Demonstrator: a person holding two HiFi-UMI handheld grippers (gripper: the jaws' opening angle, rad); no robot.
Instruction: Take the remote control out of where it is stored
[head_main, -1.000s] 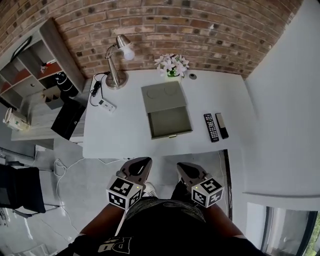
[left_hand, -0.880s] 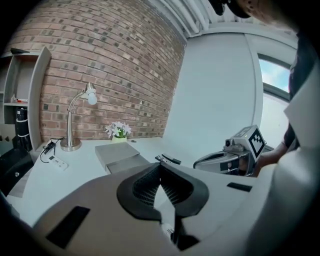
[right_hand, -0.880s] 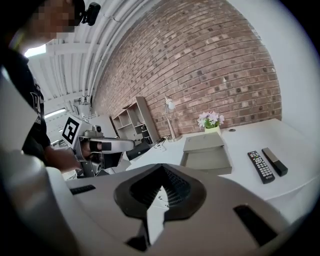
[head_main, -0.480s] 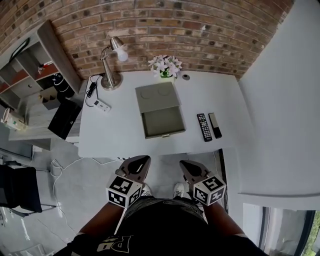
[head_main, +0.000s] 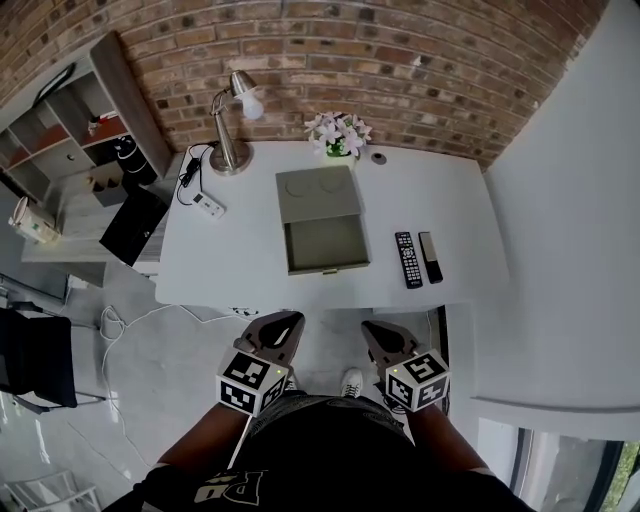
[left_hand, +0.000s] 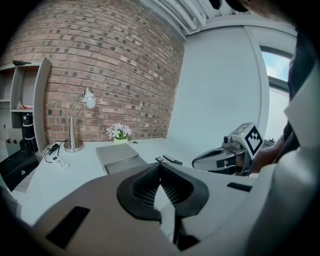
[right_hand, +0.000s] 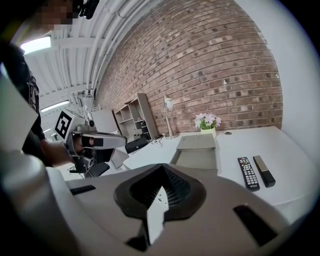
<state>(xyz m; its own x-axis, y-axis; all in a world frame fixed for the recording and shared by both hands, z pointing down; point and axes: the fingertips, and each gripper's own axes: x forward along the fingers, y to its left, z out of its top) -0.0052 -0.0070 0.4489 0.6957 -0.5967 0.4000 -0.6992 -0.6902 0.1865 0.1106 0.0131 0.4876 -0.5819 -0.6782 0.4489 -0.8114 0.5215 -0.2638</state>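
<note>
One slim black remote (head_main: 407, 259), boxy grey drawer (head_main: 327, 243)

Remote control (head_main: 408, 260) lies right of drawer box (head_main: 322, 220).

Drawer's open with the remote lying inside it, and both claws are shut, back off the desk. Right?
Not quite. The drawer is open but looks empty; the remote lies on the desk to its right, next to a slim black bar, as the head view shows. The left claw and right claw are shut, back off the desk.
</note>
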